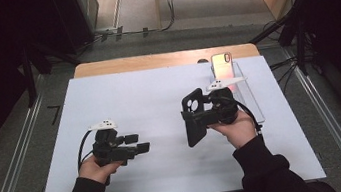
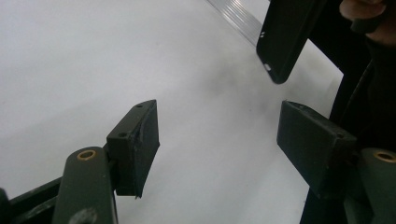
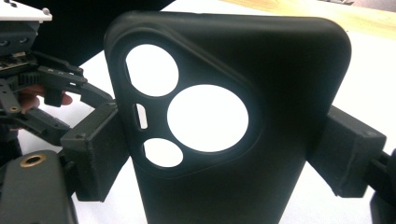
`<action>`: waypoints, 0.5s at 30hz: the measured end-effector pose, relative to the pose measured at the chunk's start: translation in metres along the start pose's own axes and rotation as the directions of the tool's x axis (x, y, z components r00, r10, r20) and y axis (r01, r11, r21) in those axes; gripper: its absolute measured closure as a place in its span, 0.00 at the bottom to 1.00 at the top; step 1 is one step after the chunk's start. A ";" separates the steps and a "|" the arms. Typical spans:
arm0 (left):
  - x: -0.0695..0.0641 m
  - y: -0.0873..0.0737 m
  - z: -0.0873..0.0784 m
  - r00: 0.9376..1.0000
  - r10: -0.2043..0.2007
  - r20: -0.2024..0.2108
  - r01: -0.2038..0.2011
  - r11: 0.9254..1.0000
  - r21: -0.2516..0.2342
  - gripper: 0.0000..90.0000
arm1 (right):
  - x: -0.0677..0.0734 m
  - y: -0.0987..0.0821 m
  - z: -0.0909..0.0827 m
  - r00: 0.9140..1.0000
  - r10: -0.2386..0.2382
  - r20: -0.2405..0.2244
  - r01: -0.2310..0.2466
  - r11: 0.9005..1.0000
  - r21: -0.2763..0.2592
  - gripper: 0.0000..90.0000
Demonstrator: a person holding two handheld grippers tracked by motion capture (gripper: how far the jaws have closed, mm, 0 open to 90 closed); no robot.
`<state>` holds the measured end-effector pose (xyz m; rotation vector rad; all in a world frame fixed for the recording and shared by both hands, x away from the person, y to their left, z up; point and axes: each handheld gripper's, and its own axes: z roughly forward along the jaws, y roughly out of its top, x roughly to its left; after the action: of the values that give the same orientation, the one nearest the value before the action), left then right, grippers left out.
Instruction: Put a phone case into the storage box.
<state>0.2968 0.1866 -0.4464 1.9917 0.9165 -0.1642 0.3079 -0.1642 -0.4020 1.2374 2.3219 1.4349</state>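
While my right gripper (image 1: 196, 116) clamps a black phone case (image 1: 194, 117) by its two long edges, holding it upright above the right half of the white mat (image 1: 148, 94), my left gripper (image 1: 137, 143) hovers level over the mat's left half, jaws parted and empty, aimed toward the case.

White sheet (image 1: 160, 107) covering the bench, wooden bench edge (image 1: 153, 61) showing at the far side, phone (image 1: 222, 66) lying face down on a clear tray (image 1: 252, 99) near the far right corner, grey floor (image 1: 8, 139) around, cables (image 1: 168, 5) beyond.
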 end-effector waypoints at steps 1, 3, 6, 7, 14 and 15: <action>0.001 -0.002 -0.001 1.000 0.003 -0.004 -0.003 1.000 0.004 0.34 | 0.000 0.001 -0.001 1.000 -0.004 0.000 0.004 1.000 -0.001 0.14; 0.002 -0.005 -0.004 1.000 0.001 -0.005 -0.001 1.000 0.010 0.34 | -0.001 0.003 -0.004 1.000 -0.008 -0.008 0.008 1.000 0.000 0.14; 0.004 -0.010 -0.008 1.000 0.005 -0.018 -0.005 1.000 0.020 0.34 | -0.004 0.006 -0.009 1.000 -0.015 -0.011 0.015 1.000 0.004 0.14; 0.004 -0.011 -0.009 1.000 0.006 -0.020 -0.005 1.000 0.023 0.34 | -0.004 0.007 -0.010 1.000 -0.017 -0.013 0.017 1.000 0.002 0.14; 0.007 -0.019 -0.016 0.999 0.000 -0.041 0.001 1.000 0.028 0.34 | -0.014 0.016 -0.025 1.000 -0.024 -0.002 0.024 1.000 -0.005 0.14; 0.007 -0.019 -0.017 0.999 -0.005 -0.041 0.006 1.000 0.025 0.34 | -0.016 0.017 -0.028 1.000 -0.020 0.005 0.020 1.000 -0.009 0.14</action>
<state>0.2854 0.2093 -0.4529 2.0223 0.9507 -0.1388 0.3143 -0.1908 -0.3778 1.2106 2.3150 1.4331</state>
